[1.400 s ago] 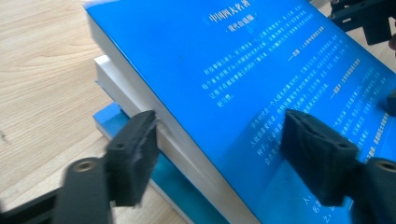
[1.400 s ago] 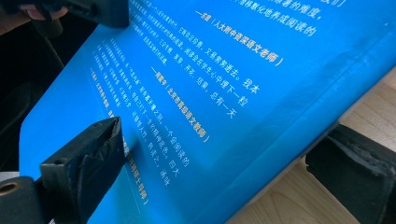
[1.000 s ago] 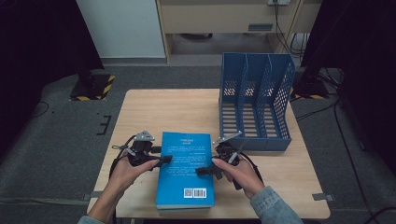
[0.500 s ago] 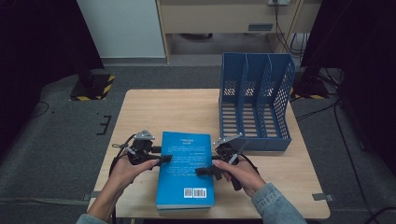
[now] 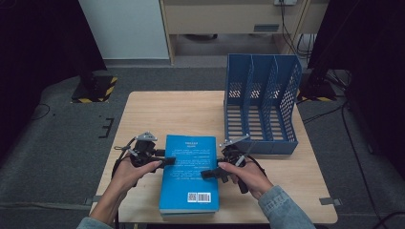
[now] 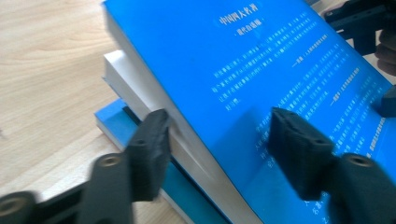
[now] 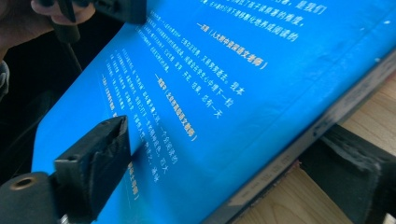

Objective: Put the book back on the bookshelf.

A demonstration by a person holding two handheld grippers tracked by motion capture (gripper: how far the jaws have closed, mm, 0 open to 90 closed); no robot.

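A blue paperback book with white print lies on top of a small stack at the table's front edge, barcode toward me. My left gripper holds its left long edge: in the left gripper view one jaw presses the cover and the other sits against the page block. My right gripper clamps the right edge; in the right gripper view one jaw rests on the cover and the other sits under the spine. A second blue book shows underneath.
A blue mesh file organizer with three upright slots stands at the table's right rear, close behind my right hand. Bare wooden tabletop stretches behind and left of the books. The table's front edge runs just below the stack.
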